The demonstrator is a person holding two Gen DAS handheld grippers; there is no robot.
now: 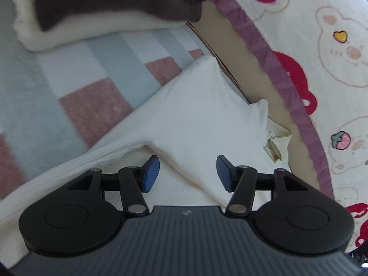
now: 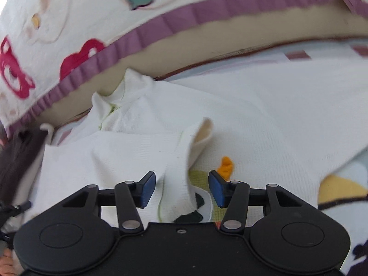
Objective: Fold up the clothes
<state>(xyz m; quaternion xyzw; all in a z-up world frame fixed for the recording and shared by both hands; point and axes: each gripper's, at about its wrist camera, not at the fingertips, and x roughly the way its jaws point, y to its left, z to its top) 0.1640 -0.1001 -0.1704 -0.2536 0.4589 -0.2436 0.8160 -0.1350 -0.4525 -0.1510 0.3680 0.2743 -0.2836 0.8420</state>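
A white waffle-knit garment lies crumpled on a checked blanket, its collar end against the bed's edge. My left gripper hovers just over it, open; a ridge of the cloth runs under the gap and the blue pads do not press it. In the right wrist view the same garment shows a turned-up cuff and a patch with orange, green and black. My right gripper is open, with a fold of white cloth lying loose between the pads.
A folded dark brown garment rests on a folded cream one at the far left. A quilt with bunny and strawberry print and purple trim hangs over a beige mattress side beyond the garment.
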